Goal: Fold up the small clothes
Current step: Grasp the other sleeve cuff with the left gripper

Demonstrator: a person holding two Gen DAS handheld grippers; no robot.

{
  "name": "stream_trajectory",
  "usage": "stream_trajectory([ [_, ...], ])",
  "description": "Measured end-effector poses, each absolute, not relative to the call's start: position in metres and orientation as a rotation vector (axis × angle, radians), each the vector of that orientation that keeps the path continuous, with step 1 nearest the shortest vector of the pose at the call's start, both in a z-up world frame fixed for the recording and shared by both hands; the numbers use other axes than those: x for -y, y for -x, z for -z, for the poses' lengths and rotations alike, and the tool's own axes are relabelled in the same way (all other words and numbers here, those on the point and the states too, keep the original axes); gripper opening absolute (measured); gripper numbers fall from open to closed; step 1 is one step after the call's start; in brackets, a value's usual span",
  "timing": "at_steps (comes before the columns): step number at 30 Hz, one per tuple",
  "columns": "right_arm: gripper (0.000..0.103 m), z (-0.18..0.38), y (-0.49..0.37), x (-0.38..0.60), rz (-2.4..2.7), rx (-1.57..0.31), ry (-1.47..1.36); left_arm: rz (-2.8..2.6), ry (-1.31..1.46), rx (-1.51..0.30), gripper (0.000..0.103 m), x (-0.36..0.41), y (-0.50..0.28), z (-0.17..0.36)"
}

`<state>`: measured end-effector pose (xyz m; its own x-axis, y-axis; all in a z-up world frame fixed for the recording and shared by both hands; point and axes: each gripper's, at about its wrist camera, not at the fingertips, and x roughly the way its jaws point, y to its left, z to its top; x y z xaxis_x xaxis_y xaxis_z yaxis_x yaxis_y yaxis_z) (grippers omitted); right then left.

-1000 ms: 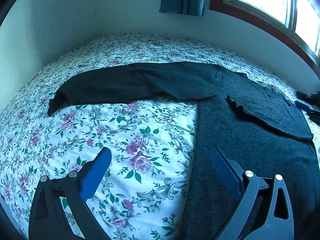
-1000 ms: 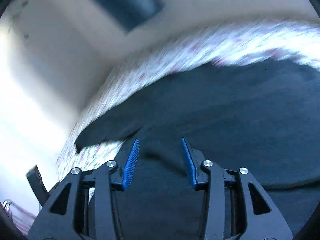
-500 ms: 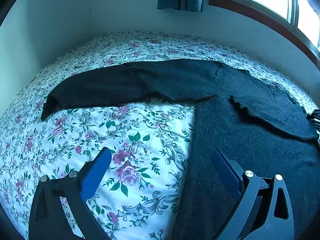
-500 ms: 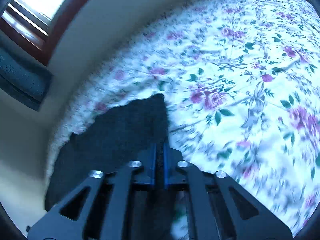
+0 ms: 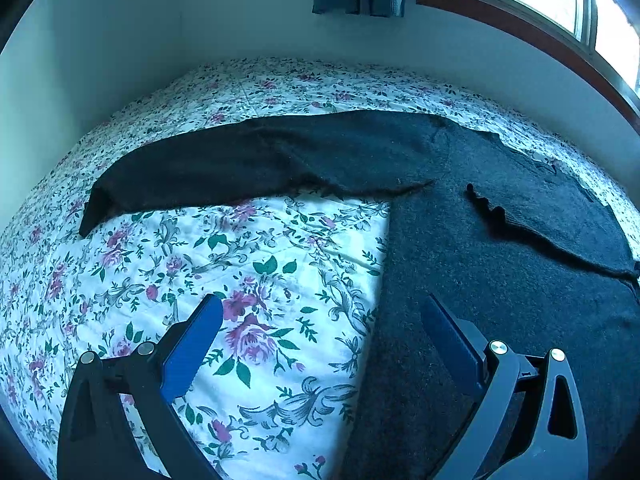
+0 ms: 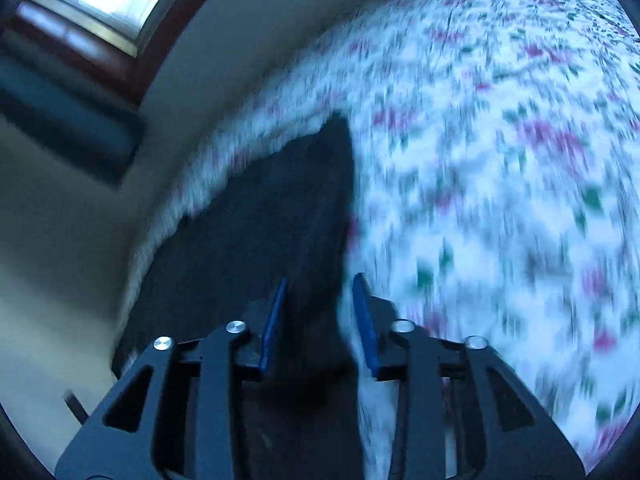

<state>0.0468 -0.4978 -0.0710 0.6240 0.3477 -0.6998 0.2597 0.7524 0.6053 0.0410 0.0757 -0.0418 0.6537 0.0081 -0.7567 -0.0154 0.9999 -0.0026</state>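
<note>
Now that the right gripper [image 6: 318, 320] has parted its fingers a little and let go the sleeve it pinched, the sweater [image 5: 500, 280] lies flat along the bed's [image 5: 240, 280] far edge, while the left gripper [image 5: 320, 340] hovers wide open, empty.

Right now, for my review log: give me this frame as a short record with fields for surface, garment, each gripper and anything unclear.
surface: bed with floral cover
garment: dark sweater lying flat, one sleeve stretched out sideways, the other sleeve folded over the body
left gripper: open, holding nothing, above the sweater's side edge
right gripper: jaws apart, dark fabric between them
unclear: right view is motion-blurred; contact with fabric cannot be told
</note>
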Motion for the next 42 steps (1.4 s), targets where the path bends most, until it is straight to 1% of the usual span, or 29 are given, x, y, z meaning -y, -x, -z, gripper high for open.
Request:
stream_trajectory([
  [1,0.008,0.075,-0.044,0.491,-0.044,-0.948,-0.703,-0.014,0.01,-0.863,0.099,-0.075,-0.041,0.043],
  [3,0.008,0.074,-0.039,0.49,-0.042,-0.918,-0.702,-0.015,0.017,-0.873,0.099,-0.076,-0.041,0.045],
  [5,0.013,0.066,-0.029,0.493,-0.05,-0.873,-0.756,-0.003,0.033,-0.872,0.099,-0.08,-0.039,0.044],
  [6,0.016,0.062,-0.022,0.494,-0.056,-0.855,-0.767,-0.003,0.038,-0.871,0.099,-0.082,-0.038,0.043],
  [7,0.032,0.056,-0.013,0.492,-0.064,-0.832,-0.775,-0.005,0.036,-0.868,0.099,-0.083,-0.037,0.041],
  [8,0.043,0.053,-0.004,0.493,-0.066,-0.816,-0.78,-0.005,0.032,-0.86,0.099,-0.085,-0.036,0.039],
  [9,0.058,0.047,0.01,0.492,-0.065,-0.788,-0.782,-0.006,0.026,-0.856,0.099,-0.088,-0.034,0.037],
  [10,0.064,0.043,0.023,0.491,-0.062,-0.764,-0.776,-0.005,0.026,-0.857,0.099,-0.09,-0.033,0.036],
  [13,0.07,0.036,0.066,0.491,-0.039,-0.731,-0.757,0.004,0.061,-0.864,0.099,-0.103,-0.031,0.032],
  [17,0.074,0.042,0.126,0.502,0.039,-0.696,-0.787,0.002,0.09,-0.838,0.099,-0.122,-0.027,0.029],
  [19,0.085,0.053,0.135,0.504,0.054,-0.699,-0.812,-0.01,0.116,-0.843,0.099,-0.135,-0.028,0.031],
  [21,0.085,0.064,0.148,0.505,0.027,-0.673,-0.824,-0.019,0.169,-0.857,0.099,-0.154,-0.031,0.035],
  [24,0.092,0.061,0.144,0.501,0.033,-0.666,-0.791,-0.044,0.255,-0.868,0.099,-0.183,-0.035,0.039],
  [26,0.093,0.06,0.14,0.495,0.058,-0.705,-0.755,-0.061,0.329,-0.868,0.099,-0.209,-0.041,0.039],
  [27,0.096,0.06,0.141,0.494,0.056,-0.699,-0.751,-0.066,0.365,-0.867,0.099,-0.222,-0.044,0.038],
  [33,0.096,0.061,0.141,0.499,0.057,-0.684,-0.771,-0.081,0.629,-0.86,0.099,-0.312,-0.065,0.049],
  [36,0.096,0.064,0.139,0.499,0.061,-0.686,-0.771,-0.028,0.748,-0.832,0.098,-0.337,-0.079,0.053],
  [42,0.096,0.063,0.138,0.5,0.067,-0.678,-0.777,-0.052,0.83,-0.844,0.098,-0.358,-0.122,0.057],
])
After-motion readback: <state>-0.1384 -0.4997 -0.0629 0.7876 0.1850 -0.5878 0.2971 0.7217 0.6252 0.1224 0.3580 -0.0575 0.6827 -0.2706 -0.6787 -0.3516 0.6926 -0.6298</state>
